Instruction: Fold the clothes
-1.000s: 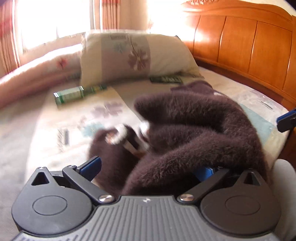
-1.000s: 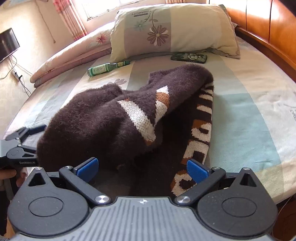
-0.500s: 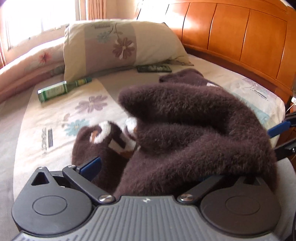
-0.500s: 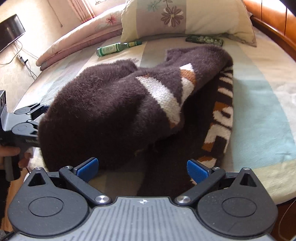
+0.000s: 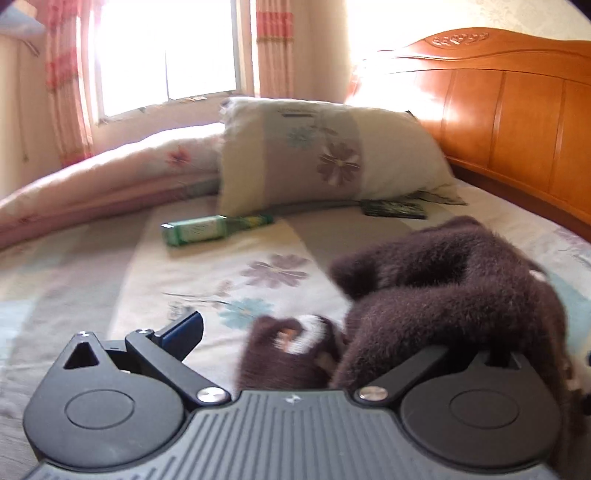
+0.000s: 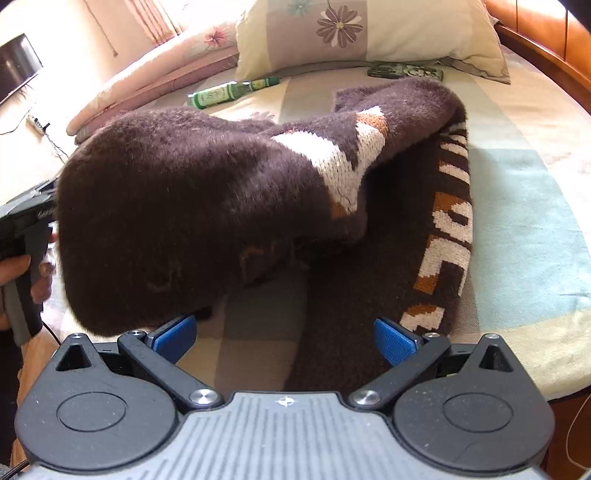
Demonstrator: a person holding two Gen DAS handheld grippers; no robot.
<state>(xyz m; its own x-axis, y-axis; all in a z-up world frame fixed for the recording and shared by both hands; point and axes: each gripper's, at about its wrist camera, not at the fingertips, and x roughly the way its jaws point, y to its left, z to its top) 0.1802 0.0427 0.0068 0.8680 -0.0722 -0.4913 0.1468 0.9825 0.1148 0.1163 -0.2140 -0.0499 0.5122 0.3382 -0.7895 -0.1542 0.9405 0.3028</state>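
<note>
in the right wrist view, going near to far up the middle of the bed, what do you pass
right gripper → brown sweater → green bottle → floral pillow

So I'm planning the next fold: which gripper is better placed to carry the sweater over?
Left. Sweater drapes over the left gripper, lifted off the bed; right gripper jaws are open, empty.
</note>
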